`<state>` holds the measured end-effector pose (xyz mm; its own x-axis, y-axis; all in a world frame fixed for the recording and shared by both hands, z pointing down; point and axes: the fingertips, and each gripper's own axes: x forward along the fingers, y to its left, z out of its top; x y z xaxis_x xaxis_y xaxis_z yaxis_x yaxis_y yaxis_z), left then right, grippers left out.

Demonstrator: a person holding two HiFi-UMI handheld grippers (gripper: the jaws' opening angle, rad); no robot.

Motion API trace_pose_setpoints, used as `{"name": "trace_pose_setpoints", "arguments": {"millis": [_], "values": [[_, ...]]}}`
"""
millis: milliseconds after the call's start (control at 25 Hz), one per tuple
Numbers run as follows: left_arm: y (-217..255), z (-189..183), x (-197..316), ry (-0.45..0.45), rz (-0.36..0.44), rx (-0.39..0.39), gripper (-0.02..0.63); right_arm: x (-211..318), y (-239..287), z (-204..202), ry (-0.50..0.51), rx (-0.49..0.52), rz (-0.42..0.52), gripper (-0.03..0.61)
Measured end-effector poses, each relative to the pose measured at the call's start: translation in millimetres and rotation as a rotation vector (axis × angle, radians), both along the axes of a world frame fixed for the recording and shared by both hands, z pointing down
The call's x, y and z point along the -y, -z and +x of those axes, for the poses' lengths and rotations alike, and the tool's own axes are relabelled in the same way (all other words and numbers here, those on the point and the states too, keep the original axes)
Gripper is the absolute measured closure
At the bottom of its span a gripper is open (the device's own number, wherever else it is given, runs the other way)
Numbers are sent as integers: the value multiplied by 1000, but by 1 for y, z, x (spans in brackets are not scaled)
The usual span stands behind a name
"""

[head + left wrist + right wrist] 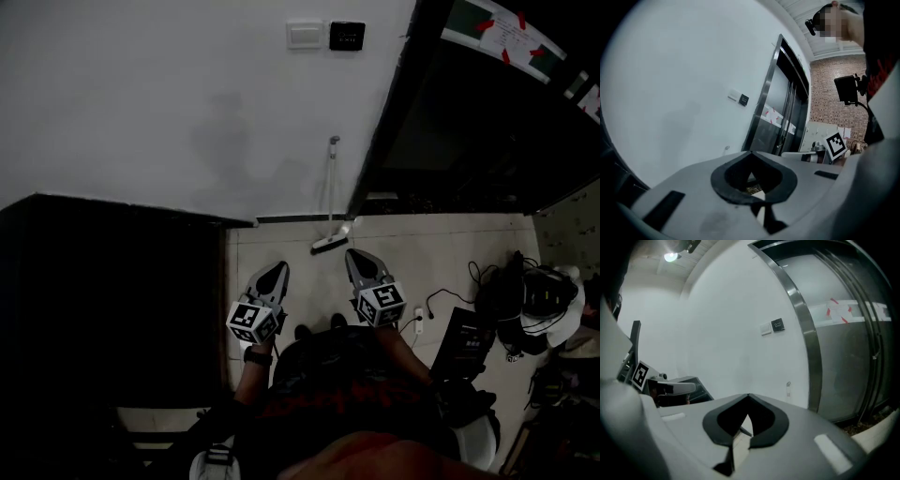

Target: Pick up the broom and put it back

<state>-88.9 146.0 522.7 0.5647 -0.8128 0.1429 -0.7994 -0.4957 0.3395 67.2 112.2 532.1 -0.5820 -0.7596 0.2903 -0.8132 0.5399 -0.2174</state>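
Note:
The broom (331, 202) leans upright against the white wall, right beside the elevator's metal door frame, with its head (329, 244) on the tiled floor. My left gripper (275, 273) and right gripper (354, 255) are held side by side just short of the broom head, and both point toward it. Both are shut with nothing between the jaws. In the left gripper view the jaw tips (750, 153) meet, and the top of the broom handle (726, 148) shows by the wall. From the right gripper (749, 395), the handle (788, 386) stands left of the door frame.
A dark cabinet (112, 300) fills the left side. The elevator door (469, 122) takes up the upper right. Two wall panels (323, 35) sit above the broom. Cables, a black box (464, 342) and gear (539, 295) lie on the floor to the right.

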Motion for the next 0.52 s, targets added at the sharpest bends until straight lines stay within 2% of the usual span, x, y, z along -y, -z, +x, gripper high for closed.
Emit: {"name": "trace_pose_setpoints", "arguments": {"millis": [240, 520], "values": [[-12, 23, -12, -24, -42, -5, 611, -7, -4, 16, -18, 28, -18, 578], [0, 30, -18, -33, -28, 31, 611, -12, -2, 24, -7, 40, -41, 578]]}}
